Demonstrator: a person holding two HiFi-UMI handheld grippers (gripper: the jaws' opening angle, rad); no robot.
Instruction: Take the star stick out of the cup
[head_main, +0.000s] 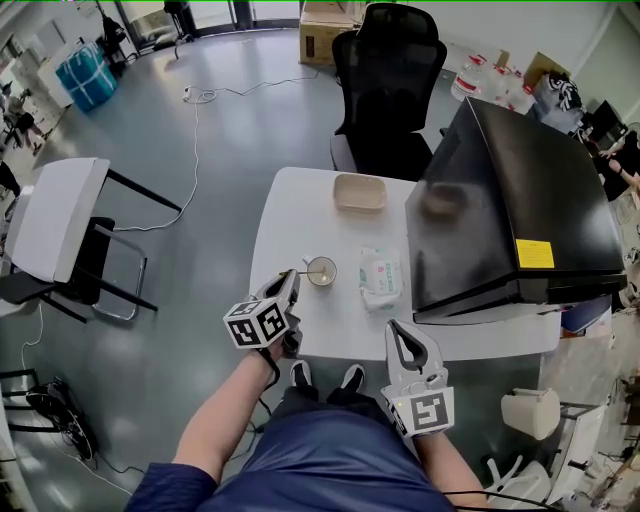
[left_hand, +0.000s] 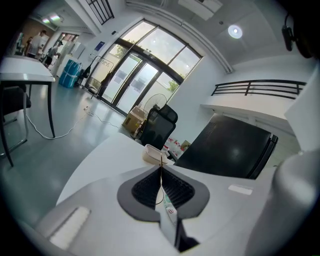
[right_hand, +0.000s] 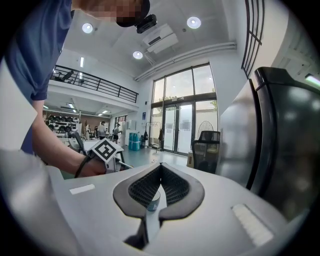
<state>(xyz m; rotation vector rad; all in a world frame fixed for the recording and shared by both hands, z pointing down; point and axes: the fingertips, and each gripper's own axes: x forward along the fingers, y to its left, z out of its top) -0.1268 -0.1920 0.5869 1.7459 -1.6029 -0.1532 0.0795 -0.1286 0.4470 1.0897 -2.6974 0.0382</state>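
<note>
A small white cup (head_main: 322, 271) stands on the white table (head_main: 300, 210) near its front edge. A thin brown star stick (head_main: 299, 271) leans out of the cup to the left. Its star end is too small to make out. My left gripper (head_main: 292, 277) is shut on the stick's outer end, just left of the cup. In the left gripper view the star stick (left_hand: 161, 175) runs up between the closed jaws of the left gripper (left_hand: 161, 167). My right gripper (head_main: 400, 328) hangs shut and empty at the front edge, right of the cup; its jaws (right_hand: 161, 167) hold nothing.
A wipes packet (head_main: 380, 277) lies right of the cup and a beige tray (head_main: 360, 191) sits at the far side. A large black box (head_main: 520, 210) fills the table's right end. A black office chair (head_main: 388, 85) stands behind the table, a white chair (head_main: 55, 220) at the left.
</note>
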